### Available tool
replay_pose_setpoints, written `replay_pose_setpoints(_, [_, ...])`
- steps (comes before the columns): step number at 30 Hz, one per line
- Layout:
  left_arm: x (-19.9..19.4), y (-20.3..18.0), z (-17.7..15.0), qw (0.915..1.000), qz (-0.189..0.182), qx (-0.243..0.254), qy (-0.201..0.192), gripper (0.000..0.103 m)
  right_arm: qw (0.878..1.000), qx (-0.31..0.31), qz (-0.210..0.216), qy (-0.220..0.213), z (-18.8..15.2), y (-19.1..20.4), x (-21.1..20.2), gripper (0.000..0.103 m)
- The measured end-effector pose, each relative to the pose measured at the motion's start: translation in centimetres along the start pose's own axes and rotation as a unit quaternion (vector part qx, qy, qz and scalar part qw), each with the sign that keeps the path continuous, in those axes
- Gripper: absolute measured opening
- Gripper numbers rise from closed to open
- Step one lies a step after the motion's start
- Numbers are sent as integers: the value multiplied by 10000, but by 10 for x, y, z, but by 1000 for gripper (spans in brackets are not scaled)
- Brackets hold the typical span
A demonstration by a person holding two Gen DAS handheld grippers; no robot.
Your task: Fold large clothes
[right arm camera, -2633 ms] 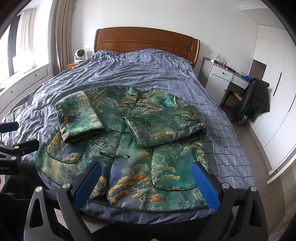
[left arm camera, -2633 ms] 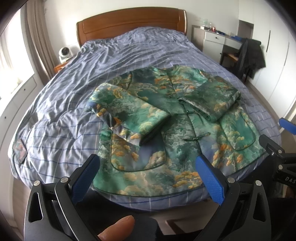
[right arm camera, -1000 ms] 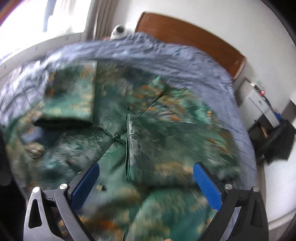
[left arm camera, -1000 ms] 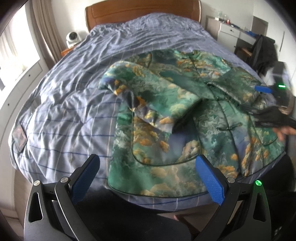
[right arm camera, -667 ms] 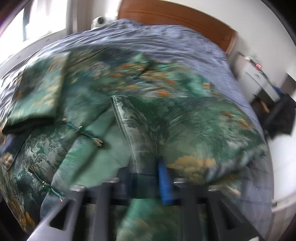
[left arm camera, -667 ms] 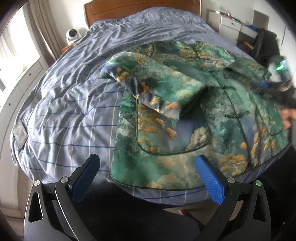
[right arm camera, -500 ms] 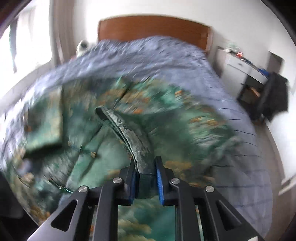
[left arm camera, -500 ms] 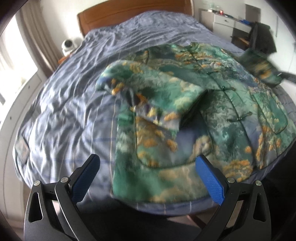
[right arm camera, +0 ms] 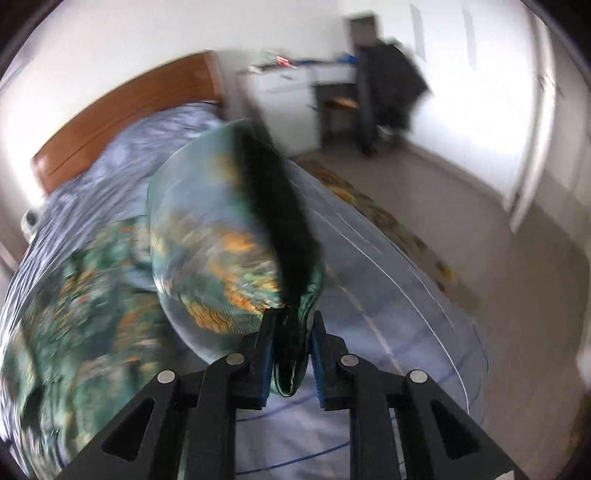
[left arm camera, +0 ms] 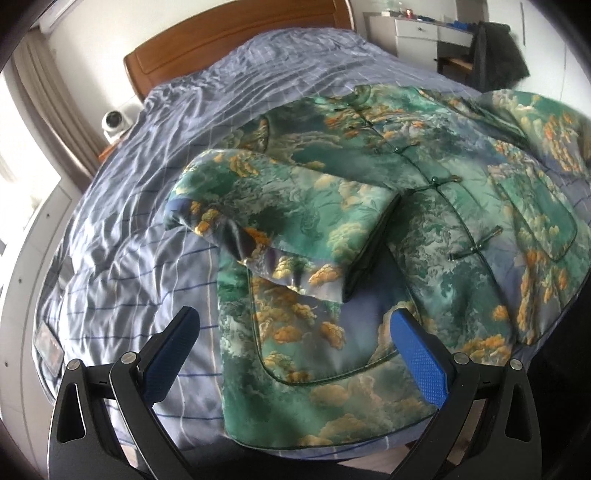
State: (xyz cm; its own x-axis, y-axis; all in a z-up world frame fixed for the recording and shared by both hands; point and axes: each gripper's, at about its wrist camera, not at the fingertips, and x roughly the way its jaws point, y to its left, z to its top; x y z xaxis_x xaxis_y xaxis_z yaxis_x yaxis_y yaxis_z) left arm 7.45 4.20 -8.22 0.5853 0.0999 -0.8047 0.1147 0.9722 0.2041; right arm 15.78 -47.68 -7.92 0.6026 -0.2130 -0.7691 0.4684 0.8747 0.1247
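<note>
My right gripper pinches the jacket's sleeve cuff; my left gripper hangs wide open, empty, above its hem.

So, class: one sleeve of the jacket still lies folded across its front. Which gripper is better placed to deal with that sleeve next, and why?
Left. The left gripper hangs open just short of the folded sleeve, nothing between its jaws. The right gripper is shut on the other sleeve, swung out to the side.

A wide bed with a rumpled blue checked cover fills the room, its wooden headboard at twelve o'clock. A small white device sits at ten o'clock beside a beige curtain; a white desk and a dark garment draped over a chair stand at one o'clock.
</note>
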Motion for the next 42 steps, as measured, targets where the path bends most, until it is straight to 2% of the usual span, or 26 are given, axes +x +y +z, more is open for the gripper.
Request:
replay_pose_setpoints(3, [4, 6, 0, 10000, -41, -19, 31, 102, 9984, 433, -185, 314, -10, -26, 31, 18])
replay_pose_setpoints(5, [8, 11, 0, 9999, -113, 2, 17, 102, 9972, 509, -411, 373, -17, -36, 41, 19])
replay_pose_setpoints(6, [10, 11, 0, 9999, -143, 37, 5, 102, 9966, 506, -535, 376, -20, -38, 41, 25])
replay_pose_setpoints(7, [13, 11, 1, 9998, -174, 132, 0, 102, 9957, 477, -717, 351, -23, -38, 39, 39])
replay_pose_setpoints(9, [24, 7, 5, 9989, -191, 421, -5, 102, 9951, 360, -896, 215, -29, -41, 28, 51])
replay_pose_setpoints(11, [38, -5, 9, 9962, -141, 860, -35, 102, 9954, 186, -937, 99, -36, -36, 13, 51])
replay_pose_setpoints(14, [71, -31, 15, 9860, -7, 1669, 10, 103, 9964, -13, -847, -76, -40, -22, -12, 52])
replay_pose_setpoints(17, [95, -36, 25, 9835, -37, 1806, 133, 103, 9980, -201, -584, -166, -51, -9, -36, 52])
replay_pose_setpoints(18, [97, -33, 28, 9847, -125, 1731, 164, 99, 9983, -298, -471, -188, -58, 0, -44, 52])
replay_pose_setpoints(19, [99, -27, 33, 9867, -302, 1585, 212, 83, 9983, -387, -387, -208, -64, 7, -50, 52])
replay_pose_setpoints(20, [100, -20, 37, 9881, -528, 1416, 291, 74, 9979, -524, -296, -238, -71, 19, -57, 52])
replay_pose_setpoints(21, [100, -16, 39, 9885, -684, 1309, 339, 53, 9975, -615, -243, -260, -77, 24, -62, 52])
replay_pose_setpoints(22, [97, -11, 40, 9886, -877, 1172, 363, 28, 9967, -747, -167, -272, -84, 36, -68, 52])
replay_pose_setpoints(23, [94, -7, 40, 9886, -984, 1081, 362, 16, 9959, -852, -92, -277, -89, 45, -74, 52])
replay_pose_setpoints(24, [88, -2, 39, 9897, -999, 981, 311, 13, 9953, -927, -28, -283, -93, 52, -80, 52])
replay_pose_setpoints(27, [61, 17, 36, 9934, -974, 606, 0, 12, 9928, -1133, 234, -310, -103, 82, -91, 52])
replay_pose_setpoints(30, [29, 56, 34, 9961, -815, 42, -336, 12, 9889, -1345, 499, -393, -108, 111, -104, 52])
replay_pose_setpoints(33, [4, 102, 25, 9950, -580, -589, -563, 12, 9850, -1530, 653, -466, -108, 132, -111, 52])
replay_pose_setpoints(36, [-5, 151, 10, 9910, -229, -1165, -611, 12, 9810, -1709, 738, -542, -110, 149, -116, 52])
replay_pose_setpoints(39, [6, 189, -5, 9839, 31, -1731, -452, 13, 9781, -1829, 806, -588, -113, 160, -118, 52])
replay_pose_setpoints(42, [22, 227, -25, 9695, 134, -2430, -290, 13, 9768, -1882, 866, -548, -116, 166, -118, 52])
